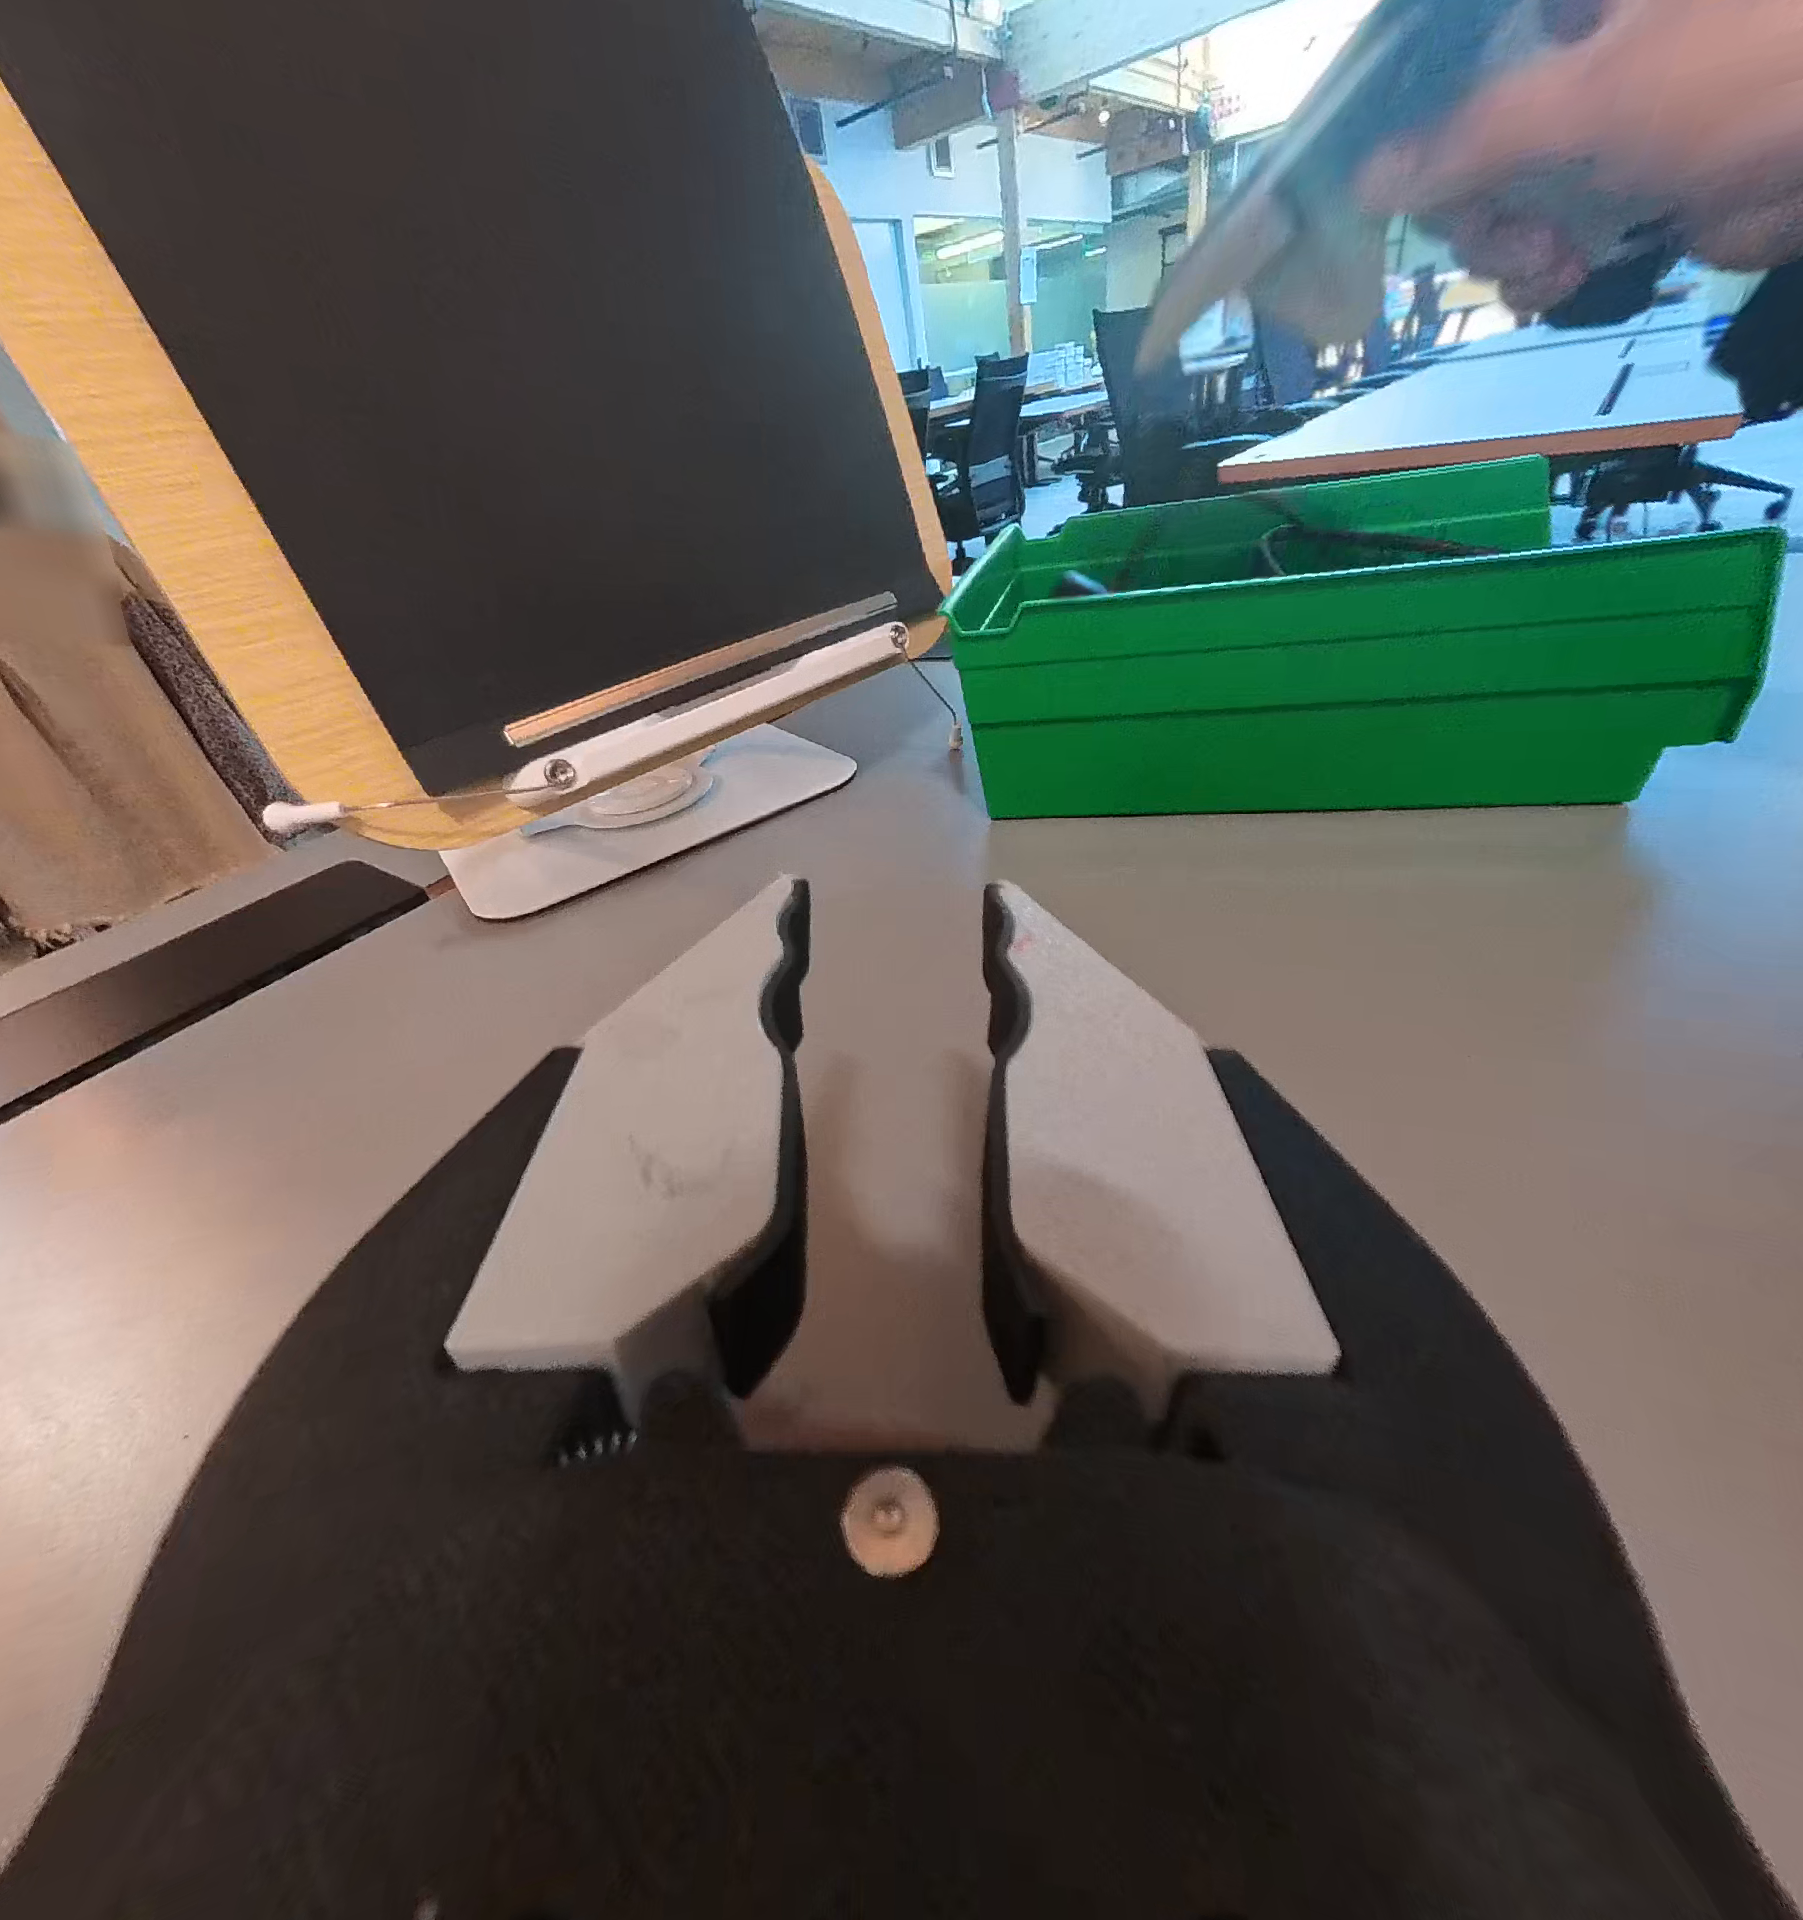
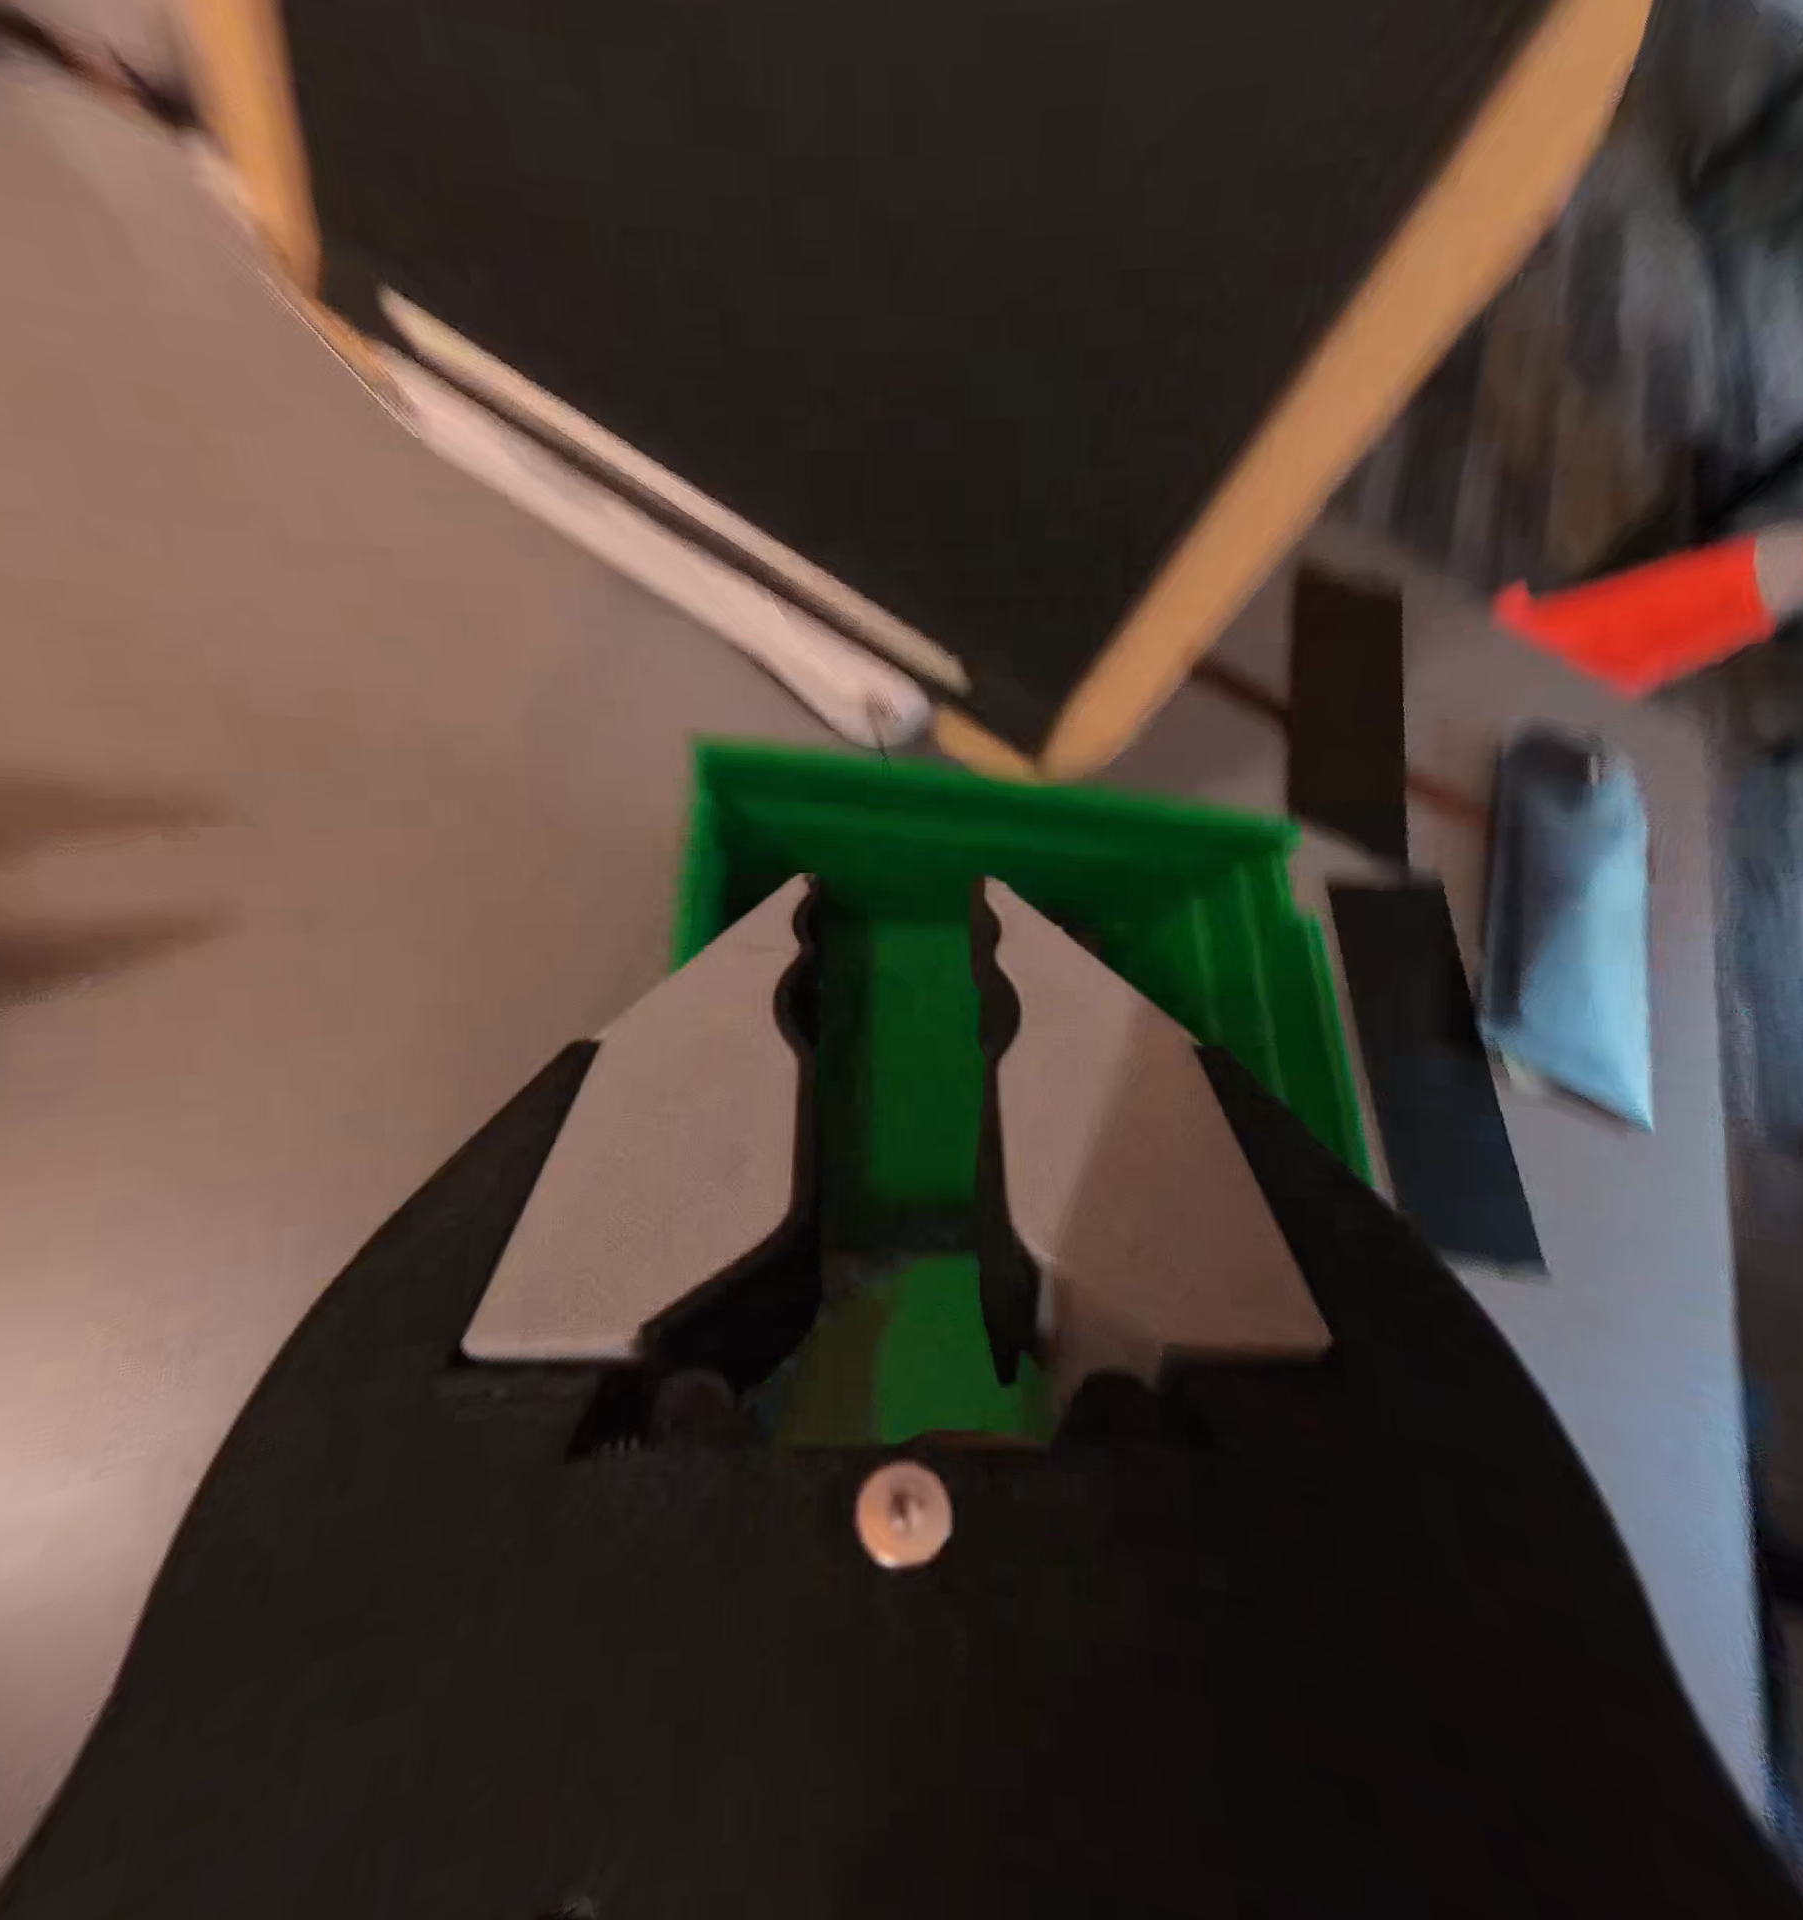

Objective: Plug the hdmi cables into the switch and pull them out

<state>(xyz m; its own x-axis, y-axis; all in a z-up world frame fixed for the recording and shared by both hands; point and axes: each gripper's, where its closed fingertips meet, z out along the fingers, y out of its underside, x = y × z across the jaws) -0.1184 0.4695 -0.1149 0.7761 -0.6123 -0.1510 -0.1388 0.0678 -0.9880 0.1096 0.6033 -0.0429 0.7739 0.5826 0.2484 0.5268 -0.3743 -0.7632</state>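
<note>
Apparently both tools, left (image 1: 892, 914) and right (image 2: 897, 904), gaped empty near the green plastic bin (image 1: 1344, 686); cables inside looked light and floppy, best pinched at rigid plugs.

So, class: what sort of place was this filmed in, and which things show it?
Most likely an open-plan office: rows of long desks with black swivel chairs stretch behind, and a green bin and a board on a stand sit on the grey table.
</note>
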